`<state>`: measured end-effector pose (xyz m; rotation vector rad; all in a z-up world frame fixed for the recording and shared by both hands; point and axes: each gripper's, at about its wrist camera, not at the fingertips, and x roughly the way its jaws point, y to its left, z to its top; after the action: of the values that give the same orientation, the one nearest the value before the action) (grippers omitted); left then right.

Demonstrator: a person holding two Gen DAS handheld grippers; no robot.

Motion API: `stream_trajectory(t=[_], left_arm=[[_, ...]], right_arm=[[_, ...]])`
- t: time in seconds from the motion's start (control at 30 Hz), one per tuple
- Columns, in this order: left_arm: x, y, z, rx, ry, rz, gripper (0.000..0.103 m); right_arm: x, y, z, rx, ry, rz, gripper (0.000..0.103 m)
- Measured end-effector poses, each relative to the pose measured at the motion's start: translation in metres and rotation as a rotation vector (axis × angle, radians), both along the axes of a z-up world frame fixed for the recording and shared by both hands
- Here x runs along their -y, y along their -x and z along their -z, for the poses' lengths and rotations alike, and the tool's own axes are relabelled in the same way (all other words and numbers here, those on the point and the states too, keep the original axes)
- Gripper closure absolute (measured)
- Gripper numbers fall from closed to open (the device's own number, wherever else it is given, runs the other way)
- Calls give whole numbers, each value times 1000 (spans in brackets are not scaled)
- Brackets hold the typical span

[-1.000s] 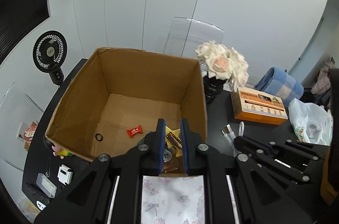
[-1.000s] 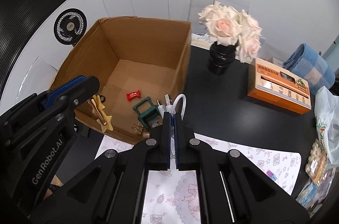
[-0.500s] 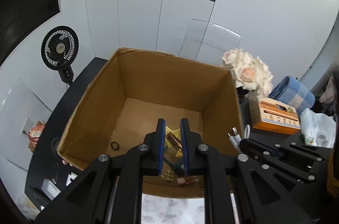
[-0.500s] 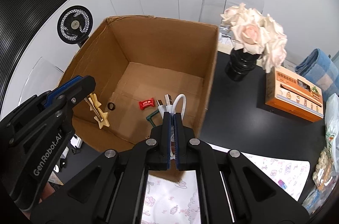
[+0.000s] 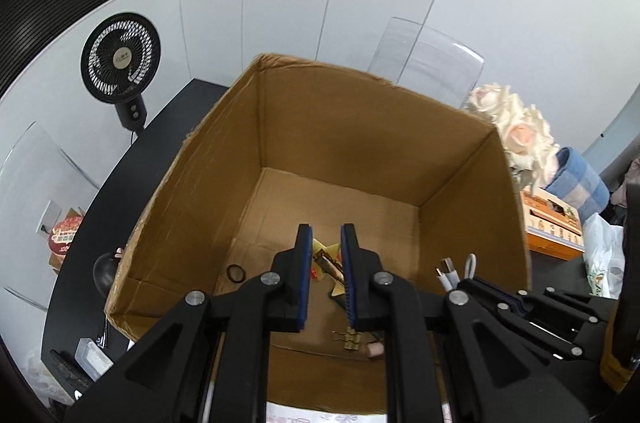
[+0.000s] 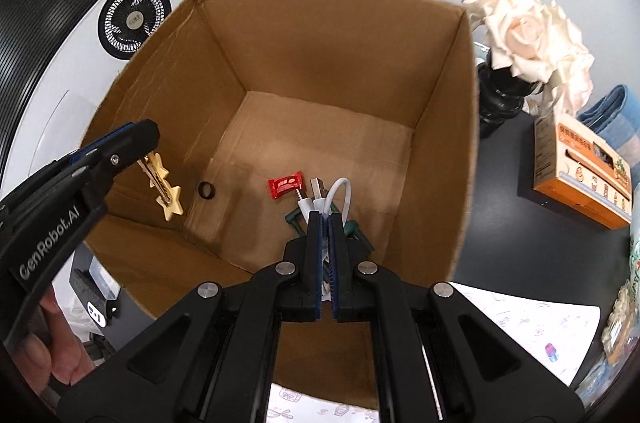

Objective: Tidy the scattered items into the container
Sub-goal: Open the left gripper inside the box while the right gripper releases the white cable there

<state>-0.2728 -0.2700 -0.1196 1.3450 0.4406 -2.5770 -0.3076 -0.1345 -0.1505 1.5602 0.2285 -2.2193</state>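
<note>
The open cardboard box (image 5: 400, 159) fills both views, and both grippers hang over its inside. My left gripper (image 5: 325, 235) is shut on a yellow star hair clip (image 5: 326, 261). In the right wrist view that clip (image 6: 165, 183) dangles from the left gripper (image 6: 136, 139) by the box's left wall. My right gripper (image 6: 325, 217) is shut on a looped white USB cable (image 6: 336, 195). On the box floor lie a red candy wrapper (image 6: 285, 185), a black ring (image 6: 205, 190), a green item (image 6: 294, 219) partly hidden by the cable, and a gold binder clip (image 5: 348, 337).
A black vase of white roses (image 6: 528, 31), an orange carton (image 6: 580, 171) and a blue blanket (image 5: 580, 183) stand right of the box. A black fan (image 5: 120, 59) is at the left. Patterned paper (image 6: 520, 319) lies in front. A hand (image 6: 48, 355) holds the left gripper.
Both grippers have moved forward, from the box's near wall to over its inside, still shut on the star clip and the cable. The box now looms larger in both views.
</note>
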Motion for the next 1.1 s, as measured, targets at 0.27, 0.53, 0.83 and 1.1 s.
stream_trajectory(t=[0.27,0.53,0.83,1.1], left_arm=[[11,5,29,62,-3,-22,89],[15,6,33,73,-3,-37,89],[25,10,42,96,-16,-64,89],[27,11,49,125,14,-69,87]], right_arm=[[8,1,15,18,-18,-9,100],[13,2,24,27,-36,-7,100],[17,5,31,29,-54,-4,100],[14,4,31,30,-40,9,68]])
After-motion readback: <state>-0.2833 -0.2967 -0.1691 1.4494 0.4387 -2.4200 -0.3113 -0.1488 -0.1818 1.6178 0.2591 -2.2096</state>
